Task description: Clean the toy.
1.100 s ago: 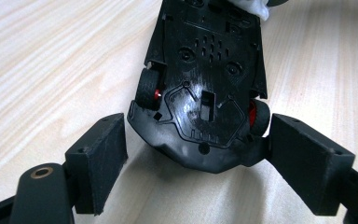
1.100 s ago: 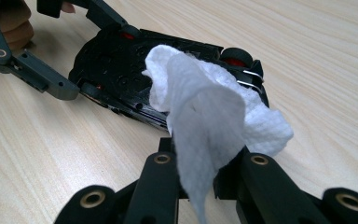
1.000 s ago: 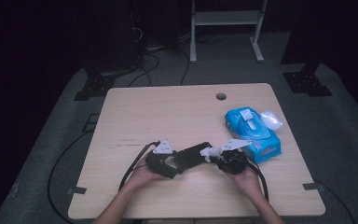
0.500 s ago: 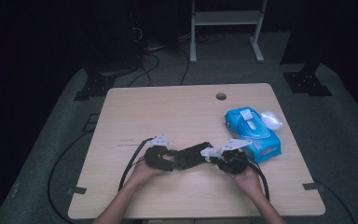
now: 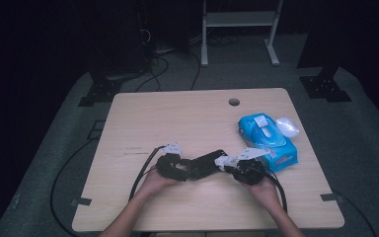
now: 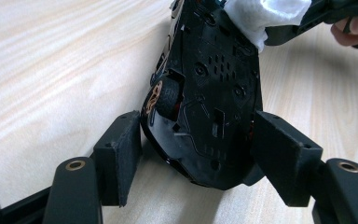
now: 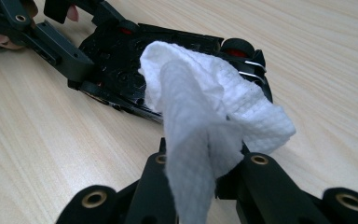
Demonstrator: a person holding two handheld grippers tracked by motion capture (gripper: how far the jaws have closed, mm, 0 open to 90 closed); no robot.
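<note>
Work in hand: wiping a black toy car with a white wipe. The car lies on the bench near its front edge, left of the blue wipe pack, tipped so its underside faces the cameras.

The left tool has its jaws closed against the two sides of the car's end, holding it. The right tool is clamped on the bunched wipe, which rests against the car's underside at the far end from the left tool.

Judgement: wiping is under way, not finished; how much of the surface is already cleaned cannot be told. The pack stands open, with one wipe showing at its flap.

Writing: print on the pack is too small to read. None is legible on the car.
</note>
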